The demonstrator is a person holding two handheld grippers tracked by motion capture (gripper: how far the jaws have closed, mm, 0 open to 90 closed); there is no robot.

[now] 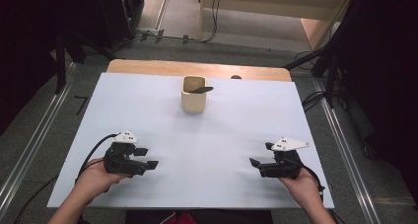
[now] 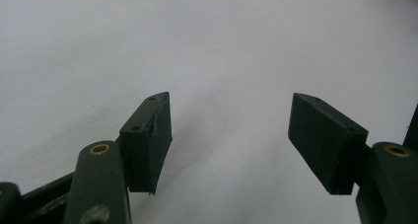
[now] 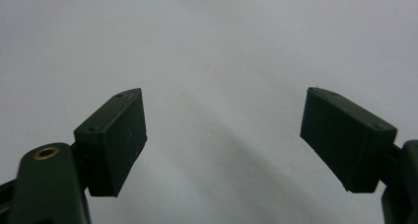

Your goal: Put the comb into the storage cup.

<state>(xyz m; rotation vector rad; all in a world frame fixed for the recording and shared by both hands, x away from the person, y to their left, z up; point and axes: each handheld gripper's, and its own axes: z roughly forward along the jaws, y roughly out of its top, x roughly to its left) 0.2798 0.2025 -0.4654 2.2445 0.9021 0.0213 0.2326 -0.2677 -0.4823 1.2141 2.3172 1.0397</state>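
Cream cup (image 1: 193, 99) upright; dark utensil (image 1: 202, 90) across rim.

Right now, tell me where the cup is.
In the high view, the cream cup stands mid-table toward the far edge, a dark utensil resting in it.

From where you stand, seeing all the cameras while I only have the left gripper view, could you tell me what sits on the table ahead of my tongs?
Observer: A cream cup stands upright near the far middle of the white table.
Operator: Thank you, is anything inside it?
Observer: Yes, a dark flat handle pokes out over its rim, leaning right.
Operator: And where are the other tongs, please?
Observer: The right tongs sit near the table's front right, open and holding nothing, with the left tongs opposite them at front left, also open.
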